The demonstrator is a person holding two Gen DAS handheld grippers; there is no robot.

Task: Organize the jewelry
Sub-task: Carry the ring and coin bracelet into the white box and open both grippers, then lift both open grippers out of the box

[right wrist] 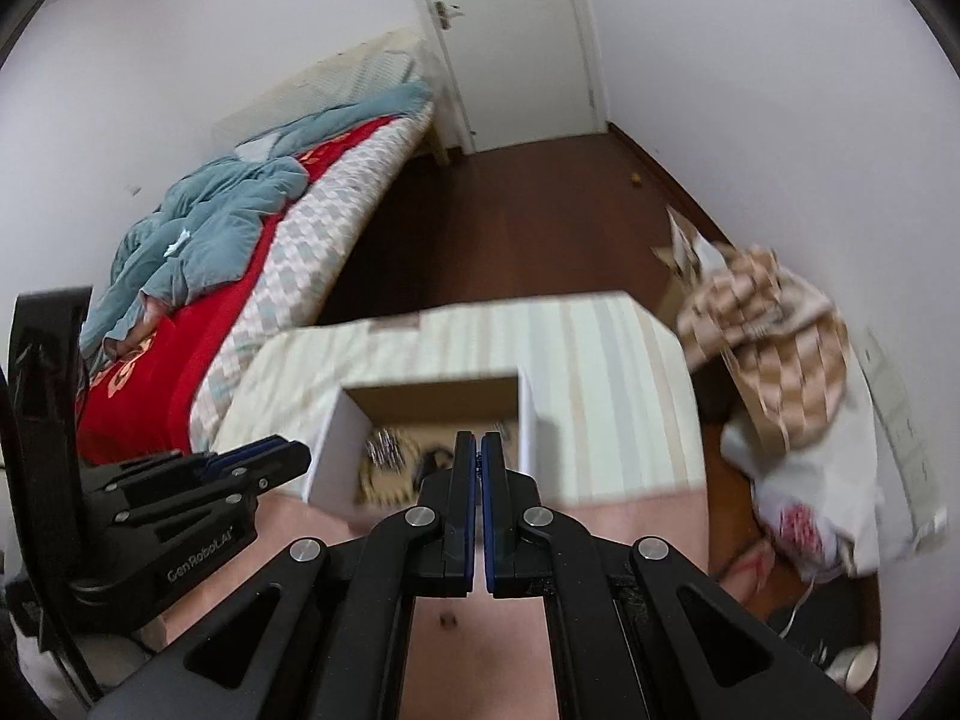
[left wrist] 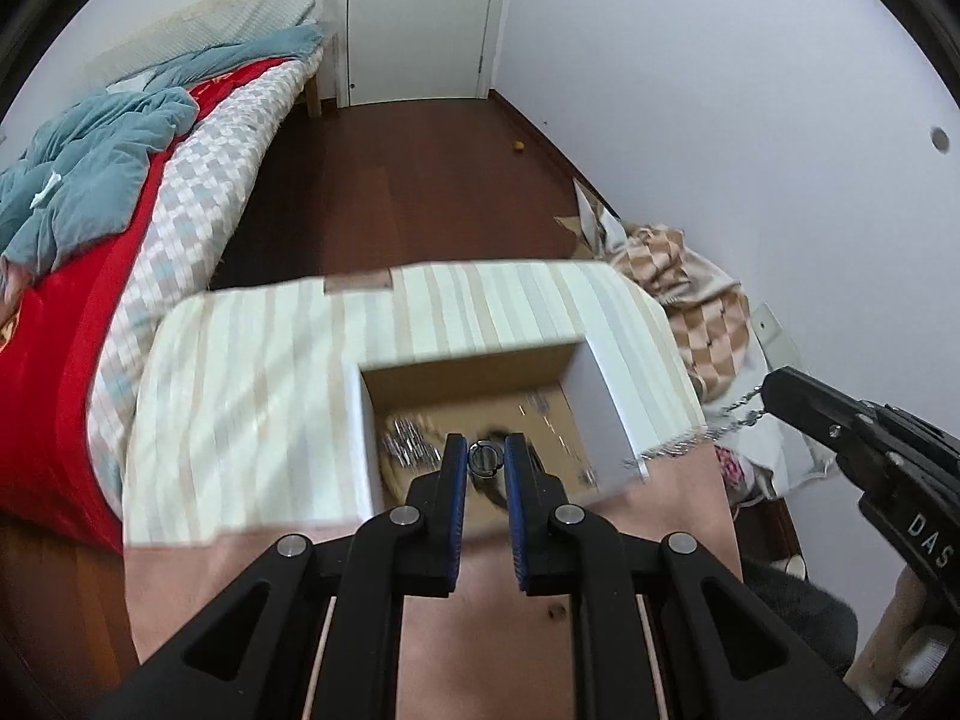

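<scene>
We see one open cardboard box (left wrist: 474,369) with blurry shiny jewelry (left wrist: 408,450) inside. Over the box, our left gripper (left wrist: 486,456) pinches one round silver ring (left wrist: 485,457). Beside the box, our right gripper (right wrist: 480,456) pinches a silver chain (left wrist: 741,405).

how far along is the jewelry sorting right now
Done: several blurred pieces already lie in the open box. In hand: the left gripper clamps a silver ring above the box, and the right gripper is shut on a silver chain hanging beside the box. Left: both pieces look yet to go in.
</scene>
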